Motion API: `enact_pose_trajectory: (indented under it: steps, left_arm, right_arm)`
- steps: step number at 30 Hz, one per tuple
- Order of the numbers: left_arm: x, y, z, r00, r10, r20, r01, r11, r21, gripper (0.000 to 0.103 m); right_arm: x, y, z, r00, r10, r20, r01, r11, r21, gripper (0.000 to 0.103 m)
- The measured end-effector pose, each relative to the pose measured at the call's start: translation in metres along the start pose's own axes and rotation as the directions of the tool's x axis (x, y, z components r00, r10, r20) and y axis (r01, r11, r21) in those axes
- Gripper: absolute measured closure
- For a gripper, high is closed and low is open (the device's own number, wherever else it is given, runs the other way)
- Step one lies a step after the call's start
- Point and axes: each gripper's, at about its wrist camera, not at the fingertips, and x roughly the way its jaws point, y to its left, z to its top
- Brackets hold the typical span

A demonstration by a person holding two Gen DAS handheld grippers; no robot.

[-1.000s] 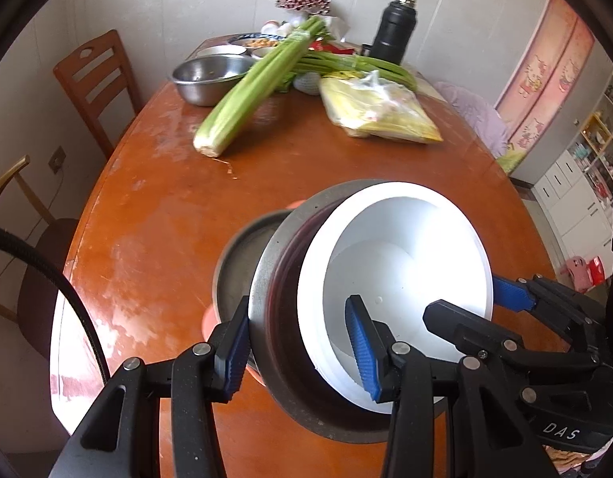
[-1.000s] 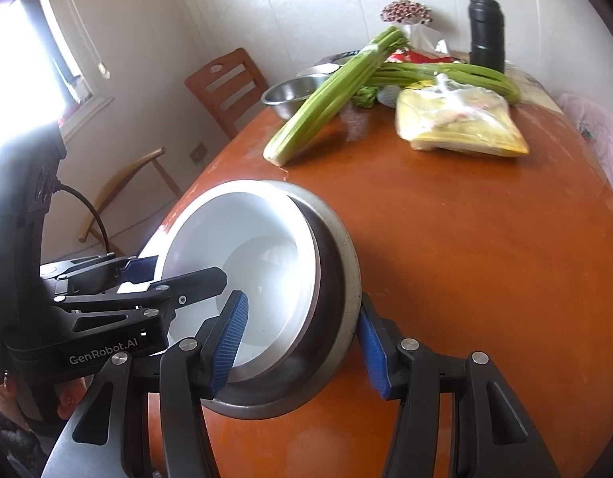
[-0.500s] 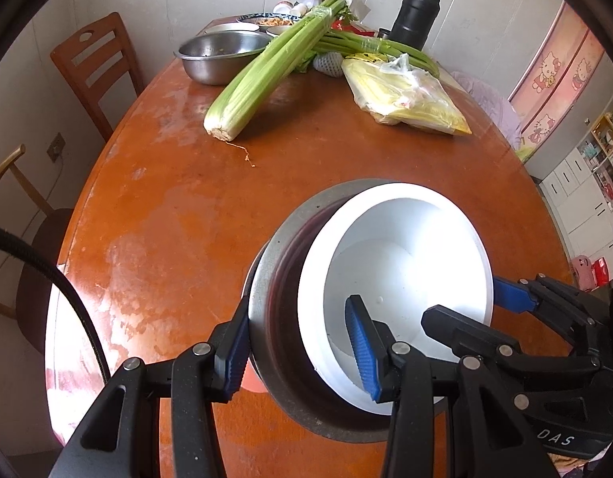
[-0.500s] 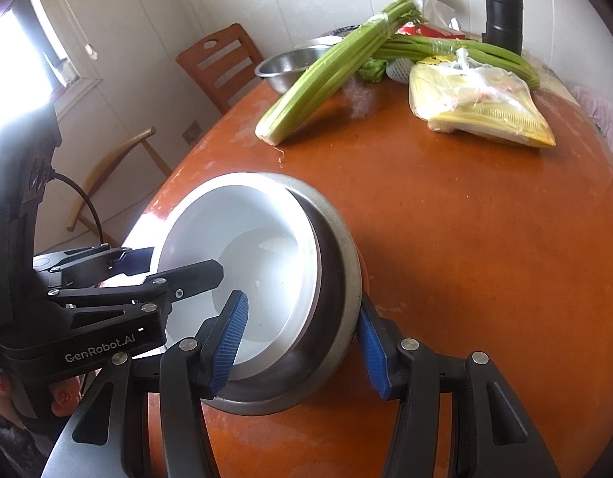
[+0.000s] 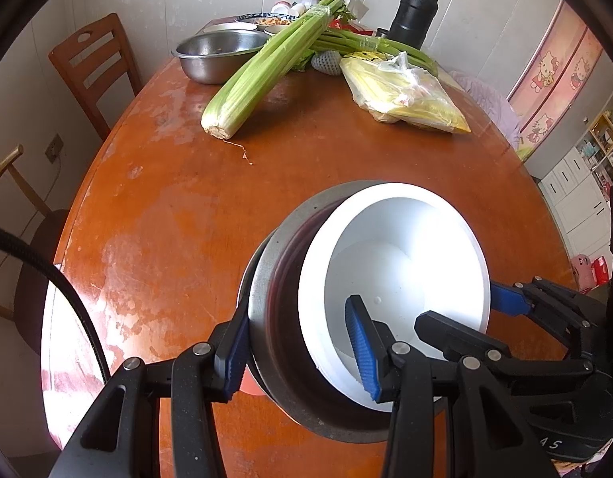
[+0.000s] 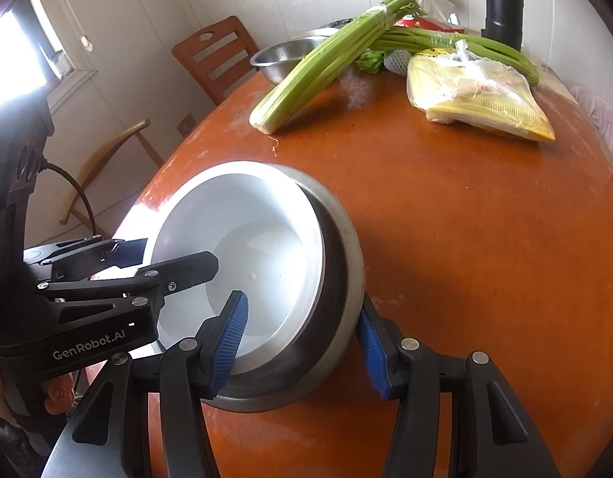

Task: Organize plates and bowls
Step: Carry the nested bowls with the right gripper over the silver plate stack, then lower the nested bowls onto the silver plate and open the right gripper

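A white bowl (image 5: pixel 398 263) (image 6: pixel 258 247) sits nested inside a steel bowl (image 5: pixel 266 279) (image 6: pixel 346 247), with a dark rim between them. The stack is tilted and low over the orange table (image 5: pixel 179 207). My left gripper (image 5: pixel 298 346) is shut on the stack's near-left rim, one blue pad outside the steel wall and one inside the white bowl. My right gripper (image 6: pixel 300 344) is shut on the opposite rim the same way. Each gripper shows in the other's view: the right gripper (image 5: pixel 465 310), the left gripper (image 6: pixel 147 263). A sliver of another steel rim (image 5: pixel 242 298) and something orange-red (image 5: pixel 250 386) peek out beneath.
Farther back lie a celery bunch (image 5: pixel 266 67), a steel basin (image 5: pixel 214 53), a yellow plastic bag (image 5: pixel 406 95), more green stalks and a black flask (image 5: pixel 414 12). Wooden chairs (image 5: pixel 91 67) stand off the table's left edge. A black cable (image 5: pixel 67 298) hangs at the left.
Both grippers have sunk with the stack toward the table. The steel dish that showed beneath the stack on its left is now almost covered by it.
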Motion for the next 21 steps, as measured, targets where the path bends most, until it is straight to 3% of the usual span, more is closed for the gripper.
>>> enact_pose_trajectory:
  steps: [8,21]
  left_arm:
    - [-0.003,0.002,-0.002,1.0,-0.002,0.007,0.002,1.0,-0.002,0.057]
    - [-0.03,-0.001,-0.01,0.993,0.08,0.091,-0.08,0.997,0.005,0.054]
  right_arm:
    - [-0.002,-0.004,0.001,1.0,-0.011,0.005,0.011,1.0,0.017,0.047]
    - [-0.032,-0.003,-0.008,0.996,-0.038,0.077,0.038,0.999,0.004,0.047]
